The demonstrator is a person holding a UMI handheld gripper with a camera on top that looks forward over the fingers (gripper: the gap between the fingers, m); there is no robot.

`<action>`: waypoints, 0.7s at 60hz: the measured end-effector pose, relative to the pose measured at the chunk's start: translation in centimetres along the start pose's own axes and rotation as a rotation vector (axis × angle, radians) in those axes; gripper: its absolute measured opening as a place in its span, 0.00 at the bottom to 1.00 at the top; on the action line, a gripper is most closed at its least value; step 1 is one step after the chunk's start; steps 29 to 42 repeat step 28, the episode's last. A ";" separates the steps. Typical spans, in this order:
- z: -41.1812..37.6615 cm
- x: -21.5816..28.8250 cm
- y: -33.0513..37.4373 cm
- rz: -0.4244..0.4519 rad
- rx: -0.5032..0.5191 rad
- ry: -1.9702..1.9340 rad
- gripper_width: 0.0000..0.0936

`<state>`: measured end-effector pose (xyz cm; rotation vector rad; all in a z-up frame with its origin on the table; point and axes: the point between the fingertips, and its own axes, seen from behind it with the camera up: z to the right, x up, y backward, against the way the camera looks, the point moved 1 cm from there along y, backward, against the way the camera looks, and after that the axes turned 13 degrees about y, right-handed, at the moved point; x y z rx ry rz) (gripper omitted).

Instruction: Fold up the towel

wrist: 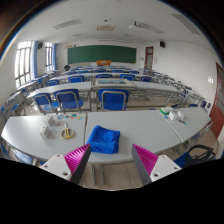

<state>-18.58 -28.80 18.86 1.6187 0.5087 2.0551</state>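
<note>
Classroom rows of white desks (150, 125) and blue chairs (113, 99) run back to a green chalkboard (101, 54) on the far wall, with windows (23, 62) along one side. On the nearest desk a blue towel (102, 139) lies bunched, just ahead of the gripper (110, 160) and resting on its own. The fingers are spread wide, magenta pads (76, 160) facing inward, holding nothing. Small objects (58, 128) that cannot be made out sit on the desk beside the towel.
</note>
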 end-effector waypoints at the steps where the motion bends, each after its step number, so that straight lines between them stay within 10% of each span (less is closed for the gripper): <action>1: -0.2 -0.1 0.8 0.001 -0.003 0.001 0.91; 42: -3.8 -2.4 14.7 0.046 -0.035 0.040 0.91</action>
